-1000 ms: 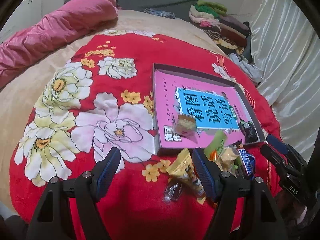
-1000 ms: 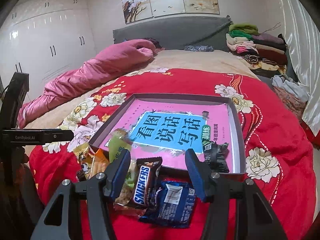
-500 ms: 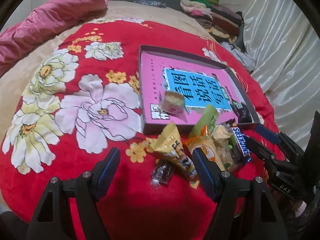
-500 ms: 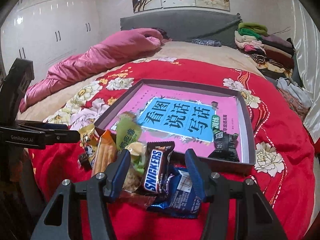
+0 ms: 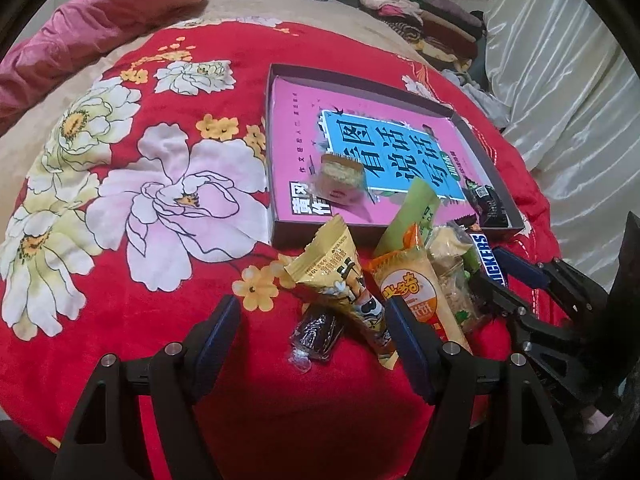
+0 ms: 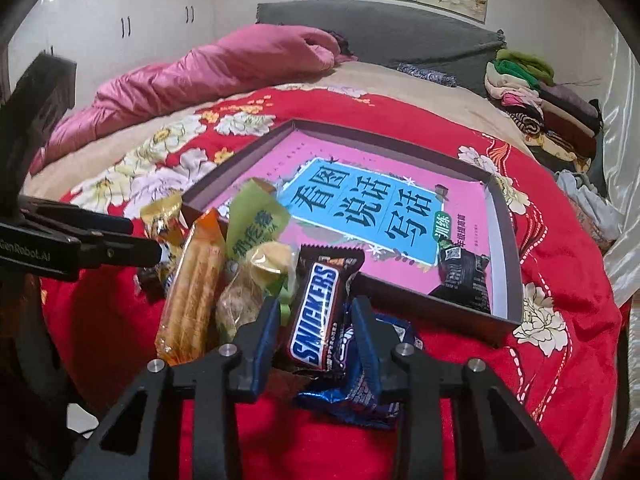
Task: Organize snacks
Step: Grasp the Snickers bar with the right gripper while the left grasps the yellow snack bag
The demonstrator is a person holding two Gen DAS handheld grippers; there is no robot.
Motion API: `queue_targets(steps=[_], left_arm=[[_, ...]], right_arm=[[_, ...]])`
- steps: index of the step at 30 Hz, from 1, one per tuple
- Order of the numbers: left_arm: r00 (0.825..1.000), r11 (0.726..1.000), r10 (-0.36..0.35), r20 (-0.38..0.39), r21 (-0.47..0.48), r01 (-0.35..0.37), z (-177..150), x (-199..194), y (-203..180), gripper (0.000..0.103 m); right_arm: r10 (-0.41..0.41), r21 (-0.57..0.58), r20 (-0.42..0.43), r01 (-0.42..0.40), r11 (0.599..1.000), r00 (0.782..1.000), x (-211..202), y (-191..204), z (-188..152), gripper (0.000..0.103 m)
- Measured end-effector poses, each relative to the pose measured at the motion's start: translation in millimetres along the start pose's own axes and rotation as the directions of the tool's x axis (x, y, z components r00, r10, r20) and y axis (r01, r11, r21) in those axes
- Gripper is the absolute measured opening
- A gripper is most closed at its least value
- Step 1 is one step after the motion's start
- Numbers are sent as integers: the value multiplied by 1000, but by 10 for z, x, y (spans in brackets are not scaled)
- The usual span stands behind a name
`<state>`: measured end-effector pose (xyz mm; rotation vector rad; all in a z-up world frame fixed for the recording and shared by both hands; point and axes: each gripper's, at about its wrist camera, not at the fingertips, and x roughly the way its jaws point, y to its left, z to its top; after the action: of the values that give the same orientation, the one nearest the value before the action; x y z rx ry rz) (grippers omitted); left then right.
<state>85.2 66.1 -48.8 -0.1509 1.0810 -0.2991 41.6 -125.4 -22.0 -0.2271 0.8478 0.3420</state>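
Observation:
A pile of snacks lies on the red flowered blanket in front of a shallow dark box [image 5: 276,152] [image 6: 500,216] lined with a pink and blue book cover. My right gripper [image 6: 316,316] has its fingers closed around a Snickers bar [image 6: 316,320] [image 5: 490,260], which lies on a blue packet [image 6: 360,396]. My left gripper [image 5: 312,320] is open over a small dark candy [image 5: 316,330] and a yellow packet [image 5: 340,276]. An orange packet [image 5: 416,292] [image 6: 192,292] and a green packet [image 6: 258,224] lie between them. A wrapped cake [image 5: 340,176] and a black packet [image 6: 462,276] [image 5: 490,204] lie inside the box.
A pink quilt [image 6: 208,72] lies at the far left of the bed. Folded clothes [image 6: 540,100] are stacked at the far right by a white curtain [image 5: 560,80]. The blanket's near edge drops off just under both grippers.
My right gripper has moved forward and closed in on the Snickers bar. My left gripper has moved closer to the snack pile, still open.

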Motion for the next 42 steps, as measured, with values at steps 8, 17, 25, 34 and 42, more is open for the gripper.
queue_targets(steps=[8, 17, 25, 34, 42], left_arm=[[1000, 1000, -25, -3, -10, 25, 18, 93, -24, 76], [998, 997, -63, -11, -50, 62, 46, 208, 13, 66], [995, 991, -104, -6, -90, 103, 117, 271, 54, 51], [988, 985, -152, -25, -87, 150, 132, 358, -5, 21], [985, 982, -171, 16, -79, 172, 145, 251, -7, 16]], right_arm=[[-12, -14, -22, 12, 1000, 1000, 95, 38, 0, 34], [6, 18, -30, -5, 1000, 1000, 161, 5, 14, 30], [23, 37, -25, -22, 999, 999, 170, -27, 11, 30], [52, 70, -7, -52, 996, 999, 126, -97, 5, 29], [61, 102, 48, -66, 993, 997, 17, -157, 45, 29]])
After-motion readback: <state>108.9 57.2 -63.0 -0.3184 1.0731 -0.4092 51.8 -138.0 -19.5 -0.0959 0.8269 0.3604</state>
